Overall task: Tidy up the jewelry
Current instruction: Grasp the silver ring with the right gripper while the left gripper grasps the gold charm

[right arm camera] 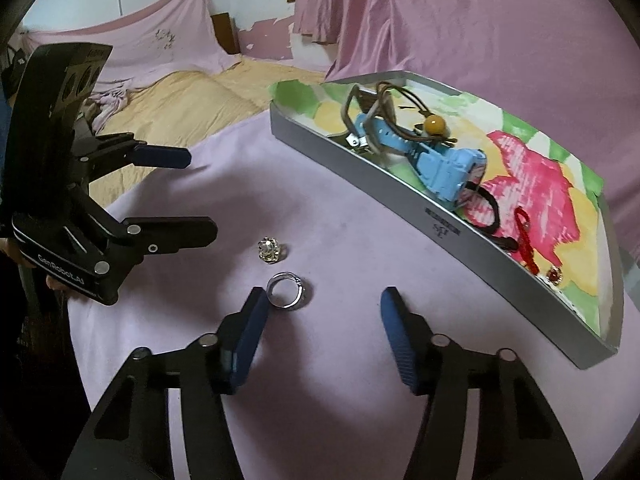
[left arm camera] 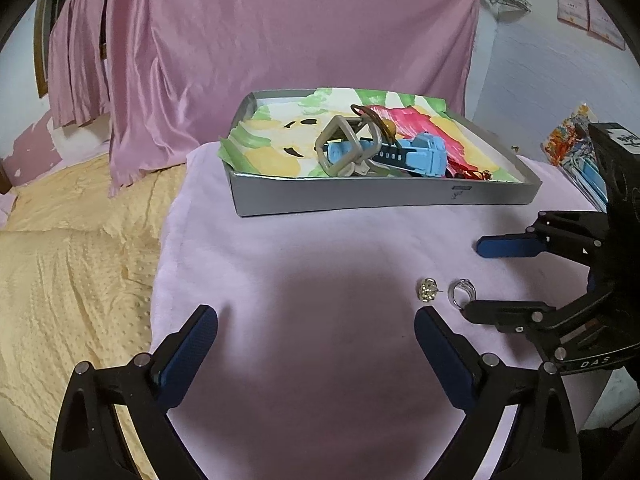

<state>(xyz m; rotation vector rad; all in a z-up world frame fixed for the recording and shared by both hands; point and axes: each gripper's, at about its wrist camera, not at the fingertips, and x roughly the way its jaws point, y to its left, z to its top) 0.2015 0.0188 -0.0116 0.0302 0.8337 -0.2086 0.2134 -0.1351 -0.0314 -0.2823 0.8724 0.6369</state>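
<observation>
— Tangle in the grey tray (left arm camera: pixel 384 200), hard to separate: blue watch (left arm camera: pixel 416 154), beige angular clip (left arm camera: pixel 340 146), dark cords, all heaped together. Red string (right arm camera: pixel 526 242) and small red-stoned piece (right arm camera: pixel 555 275) at the near corner, seen only from the right wrist. Tray's far end cut off by the lens curve there.

— And loose on the bench?

— Silver ring (right arm camera: pixel 287 291), smooth band with a small set section, lying flat just beside one blue pad of the right tool (right arm camera: pixel 324 300). Not gripped; jaws spread wide, nothing between. Gold cluster stud (right arm camera: pixel 270 250) a little further out, faceted and glinting, detail too small to read.

— Left tool?

— Left tool (left arm camera: pixel 316 320) also wide open, empty, hovering over bare cloth, ribbed blue pads on black arms. Seen from the right wrist beside the stud, apart from it.

— Surface?

— Soft pale lilac cloth (left arm camera: pixel 320 260), slightly fuzzy, draped over the bench. Tray lined with painted paper: pink, yellow, green blotches. Yellow dimpled bedspread (left arm camera: pixel 72 260) alongside, shiny pink curtains (left arm camera: pixel 280 40) behind, peeling white wall.
</observation>
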